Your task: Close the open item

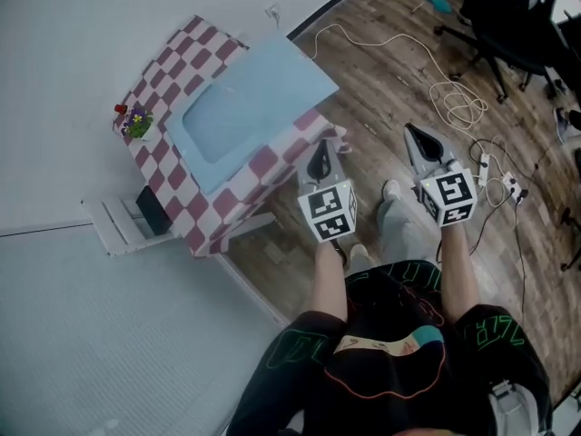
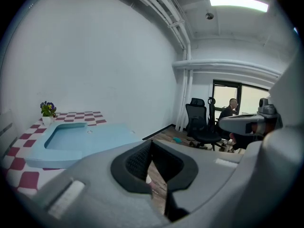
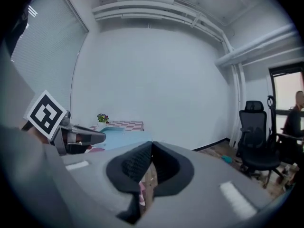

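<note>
A small counter (image 1: pixel 222 209) draped in a pink-and-white checked cloth stands against the white wall, and on it lies the light-blue item (image 1: pixel 259 98), seemingly a shallow case opened flat. Its recessed part sits over the middle of the counter, and a flat panel reaches past the counter's far edge, toward the wooden floor (image 1: pixel 381 71). A little pot of flowers (image 1: pixel 138 123) stands on the counter's wall-side corner, just beside the blue item but not touching it. The person stands in front of the counter and holds both grippers out over the floor, neither one touching the item. The left gripper (image 1: pixel 320 160) points at the counter's near corner and hangs just off the cloth's edge; in the left gripper view its jaws are pressed together with nothing between them, and the blue item lies ahead to their left. The right gripper (image 1: pixel 416 139) is held further from the counter, beside the left one and well apart from the item; in the right gripper view its jaws are likewise pressed together and empty. A white cable (image 1: pixel 445 98) loops across the floor beyond the grippers, and a black office chair (image 1: pixel 499 16) stands at the far side of the room.
</note>
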Motion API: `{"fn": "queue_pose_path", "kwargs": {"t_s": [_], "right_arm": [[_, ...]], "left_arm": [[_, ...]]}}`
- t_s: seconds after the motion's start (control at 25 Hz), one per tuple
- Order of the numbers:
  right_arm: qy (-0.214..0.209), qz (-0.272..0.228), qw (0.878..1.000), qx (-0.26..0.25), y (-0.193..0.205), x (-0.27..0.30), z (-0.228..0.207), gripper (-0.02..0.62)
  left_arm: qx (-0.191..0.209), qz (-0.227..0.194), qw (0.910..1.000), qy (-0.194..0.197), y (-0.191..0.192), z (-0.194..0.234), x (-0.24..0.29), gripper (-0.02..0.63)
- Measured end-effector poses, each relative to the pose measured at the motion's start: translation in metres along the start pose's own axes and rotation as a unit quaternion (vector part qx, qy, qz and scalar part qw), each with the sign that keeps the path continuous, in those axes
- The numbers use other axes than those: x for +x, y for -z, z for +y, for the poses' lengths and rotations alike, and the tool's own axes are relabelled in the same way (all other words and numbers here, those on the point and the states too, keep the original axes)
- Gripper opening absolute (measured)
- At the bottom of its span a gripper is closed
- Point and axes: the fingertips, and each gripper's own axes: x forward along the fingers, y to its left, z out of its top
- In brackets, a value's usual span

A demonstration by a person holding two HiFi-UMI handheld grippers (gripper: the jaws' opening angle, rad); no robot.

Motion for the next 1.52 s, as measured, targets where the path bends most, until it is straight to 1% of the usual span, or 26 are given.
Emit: {"fn": "queue_pose_path", "kwargs": {"t_s": [0.36, 0.52, 0.64, 0.84, 1.04, 1.28, 1.52], "right_arm": [[-0.028, 0.035, 0.998, 0.034, 0.024, 0.061, -0.066, 0.002], [-0.040, 0.050, 0.997, 0.049, 0.038, 0.079, -0.090, 0.002], [-0.054, 0.057, 0.995, 0.061, 0.044, 0.094, -0.100, 0.002], [-0.093, 0.060, 0.991, 0.068, 0.044, 0.120, -0.096, 0.002], [-0.134, 0.076, 0.986, 0.067, 0.051, 0.139, -0.072, 0.002], [-0.159, 0.090, 0.981, 0.064, 0.056, 0.171, -0.045, 0.002], [-0.161, 0.108, 0.979, 0.068, 0.063, 0.200, -0.024, 0.002]], "left_arm": [[0.007, 0.052, 0.9983, -0.024, 0.015, -0.023, 0.082, 0.004], [0.010, 0.073, 0.9967, -0.034, 0.024, -0.035, 0.108, 0.004], [0.013, 0.082, 0.9957, -0.042, 0.026, -0.038, 0.122, 0.003], [-0.001, 0.088, 0.9926, -0.084, 0.024, -0.016, 0.129, 0.003], [-0.021, 0.098, 0.9879, -0.119, 0.032, 0.003, 0.124, 0.003], [-0.030, 0.108, 0.9860, -0.123, 0.045, 0.020, 0.129, 0.003], [-0.038, 0.112, 0.9857, -0.120, 0.049, 0.045, 0.140, 0.003]]}}
